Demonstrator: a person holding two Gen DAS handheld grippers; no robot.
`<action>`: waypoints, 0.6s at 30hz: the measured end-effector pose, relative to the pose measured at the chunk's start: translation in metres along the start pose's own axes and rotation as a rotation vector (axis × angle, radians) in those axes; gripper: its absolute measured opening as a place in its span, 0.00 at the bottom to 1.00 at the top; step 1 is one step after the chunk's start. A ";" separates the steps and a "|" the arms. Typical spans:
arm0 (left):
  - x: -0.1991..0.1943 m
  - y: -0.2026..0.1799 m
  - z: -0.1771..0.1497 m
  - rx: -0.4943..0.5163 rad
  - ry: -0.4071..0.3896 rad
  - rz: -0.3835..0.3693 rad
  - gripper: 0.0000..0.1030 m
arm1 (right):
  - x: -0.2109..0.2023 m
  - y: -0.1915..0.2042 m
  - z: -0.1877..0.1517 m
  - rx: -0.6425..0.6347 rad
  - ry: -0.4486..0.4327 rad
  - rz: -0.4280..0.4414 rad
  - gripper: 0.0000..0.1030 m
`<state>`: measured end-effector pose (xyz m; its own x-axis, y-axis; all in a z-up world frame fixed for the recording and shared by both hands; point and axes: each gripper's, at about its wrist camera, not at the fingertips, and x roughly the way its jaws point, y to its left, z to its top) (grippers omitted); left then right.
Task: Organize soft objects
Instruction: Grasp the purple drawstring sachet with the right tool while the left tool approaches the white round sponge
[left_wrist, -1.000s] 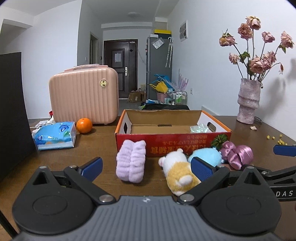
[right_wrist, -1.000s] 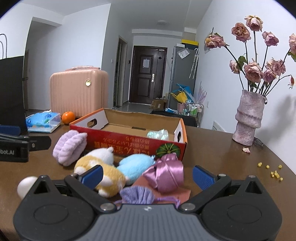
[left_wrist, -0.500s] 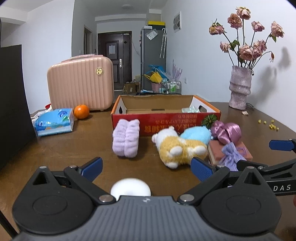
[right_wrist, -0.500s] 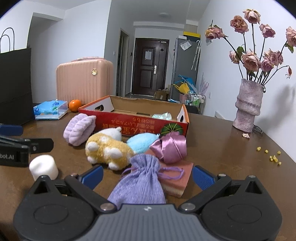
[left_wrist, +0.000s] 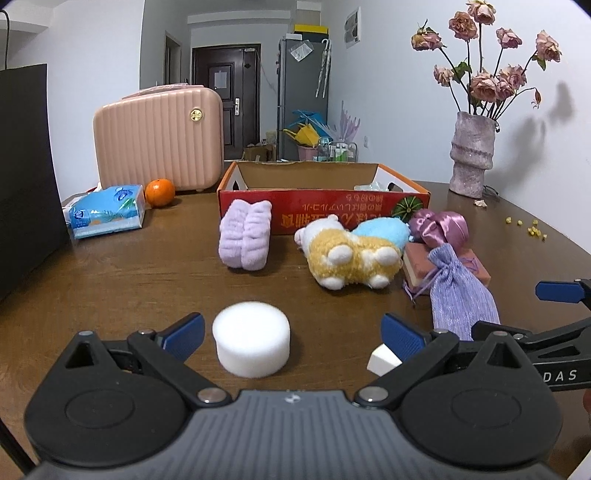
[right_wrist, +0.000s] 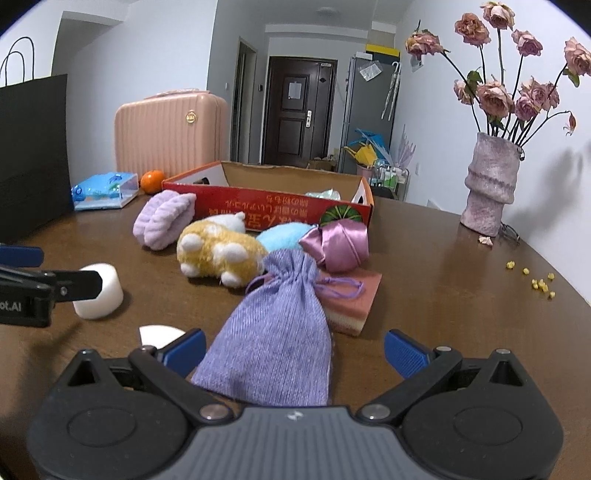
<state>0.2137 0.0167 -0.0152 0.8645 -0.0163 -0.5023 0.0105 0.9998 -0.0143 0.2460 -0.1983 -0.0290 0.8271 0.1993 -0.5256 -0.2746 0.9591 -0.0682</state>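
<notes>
Lying scattered on the brown table (left_wrist: 110, 280), nearly all the soft things were outside the cardboard box (left_wrist: 321, 206), so the sorting looked barely begun. A white foam cylinder (left_wrist: 252, 344) stood between the spread fingers of the left gripper (left_wrist: 291, 334), touched by neither, and a smaller white wedge (left_wrist: 382, 360) lay just beside the right-hand finger. The right gripper (right_wrist: 293, 349) was likewise wide open and empty, with the lavender drawstring pouch (right_wrist: 275, 332) stretched between its fingers, its neck resting on a pink layered sponge (right_wrist: 351, 299). Further off, in front of the box, lay a satin bow (right_wrist: 338, 245), a blue plush (right_wrist: 284, 236), a yellow-and-white plush toy (right_wrist: 218, 254) on its side, and a lilac fluffy headband (right_wrist: 162, 219) against the box's red front. Inside the box only a pale, crumpled thing (right_wrist: 325, 194) in the far right corner showed; what it was I could not tell. A pink case (left_wrist: 159, 140), tissue pack (left_wrist: 105, 212), orange (left_wrist: 159, 192) and vase of roses (left_wrist: 472, 155) stood apart. By my judgement, almost everything was left to do, the cylinder and pouch being the nearest candidates.
</notes>
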 end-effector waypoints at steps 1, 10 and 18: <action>0.000 0.000 -0.001 0.001 0.001 0.000 1.00 | 0.000 0.001 -0.001 -0.001 0.003 0.001 1.00; 0.000 0.002 -0.002 -0.008 0.010 0.009 1.00 | 0.005 0.008 0.000 -0.027 0.021 0.010 1.00; 0.006 0.008 -0.003 -0.023 0.028 0.026 1.00 | 0.030 0.013 0.000 -0.048 0.083 0.003 1.00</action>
<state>0.2179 0.0242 -0.0207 0.8502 0.0095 -0.5264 -0.0238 0.9995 -0.0204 0.2671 -0.1796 -0.0455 0.7830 0.1832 -0.5944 -0.3021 0.9474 -0.1060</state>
